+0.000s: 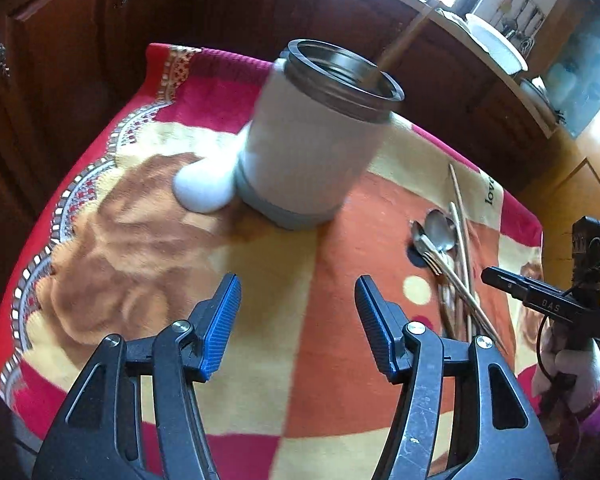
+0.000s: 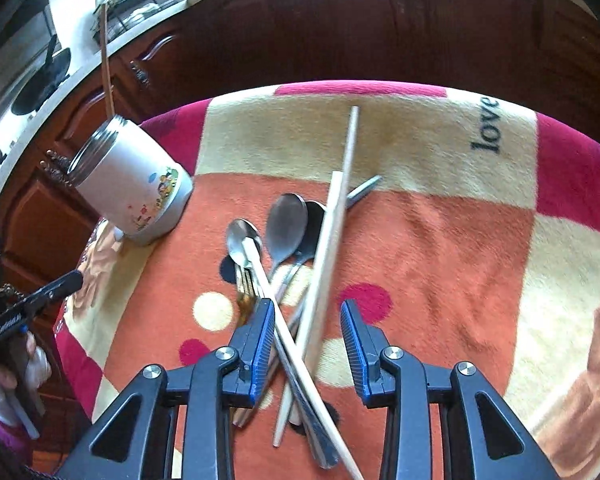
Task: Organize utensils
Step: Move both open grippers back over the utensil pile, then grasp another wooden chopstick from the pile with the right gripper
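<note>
Left gripper (image 1: 298, 320) gaped wide, empty, facing jar (image 1: 316, 136). Right gripper (image 2: 305, 344) part-open, straddled crossed chopsticks (image 2: 332, 236) over spoons (image 2: 286, 228); nothing clamped.

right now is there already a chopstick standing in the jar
Yes, one chopstick leans inside the open jar, its top poking out above the rim.

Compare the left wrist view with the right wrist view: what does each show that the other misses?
Left wrist only: the container's open mouth with one chopstick standing inside, and a white lump beside its base.

Right wrist only: cartoon print on the container's side, and the right gripper, jaws open, straddling the crossed chopsticks.

Both: the container, the spoons and the patterned blanket.
</note>
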### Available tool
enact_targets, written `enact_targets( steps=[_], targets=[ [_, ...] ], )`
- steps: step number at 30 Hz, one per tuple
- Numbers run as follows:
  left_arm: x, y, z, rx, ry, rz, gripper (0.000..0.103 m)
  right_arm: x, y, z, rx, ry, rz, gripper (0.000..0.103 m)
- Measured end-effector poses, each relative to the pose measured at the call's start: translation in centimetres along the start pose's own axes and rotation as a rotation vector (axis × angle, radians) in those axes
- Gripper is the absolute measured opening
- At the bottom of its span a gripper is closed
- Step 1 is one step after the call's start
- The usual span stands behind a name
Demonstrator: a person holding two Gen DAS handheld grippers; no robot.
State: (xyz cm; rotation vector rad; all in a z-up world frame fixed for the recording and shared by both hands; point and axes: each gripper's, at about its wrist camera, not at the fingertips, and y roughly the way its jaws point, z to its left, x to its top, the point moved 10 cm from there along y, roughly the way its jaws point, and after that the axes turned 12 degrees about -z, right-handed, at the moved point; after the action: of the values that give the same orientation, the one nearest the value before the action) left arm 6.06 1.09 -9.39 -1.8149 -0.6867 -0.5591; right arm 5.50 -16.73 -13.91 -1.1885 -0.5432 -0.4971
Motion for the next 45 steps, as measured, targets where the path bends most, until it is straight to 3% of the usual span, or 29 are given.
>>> enact_targets(
  steps=[14, 28, 37, 45],
  targets=[
    [-1.7, 0.3, -5.9, 0.07, 0.124, -0.002, 0.059, -1.4, -2.9, 0.0, -0.027, 0.034, -0.043, 0.034],
    [-3.6, 1.1, -10.5, -0.046, 0.085, 0.08, 0.059, -1.7, -4.8, -1.5, -0.022, 0.083, -0.077, 0.036],
    [-4.1, 3.1, -12.2, -0.097, 0.04, 0.123, 0.059, -0.8, -3.4, -1.6, 0.009, 0.065, -0.063, 0.036],
    [-4.0, 6.2, -14.2, -0.112, 0.064, 0.143, 0.059, 1.2, -1.7, -1.9, 0.023, 0.048, -0.07, 0.036]
  ],
)
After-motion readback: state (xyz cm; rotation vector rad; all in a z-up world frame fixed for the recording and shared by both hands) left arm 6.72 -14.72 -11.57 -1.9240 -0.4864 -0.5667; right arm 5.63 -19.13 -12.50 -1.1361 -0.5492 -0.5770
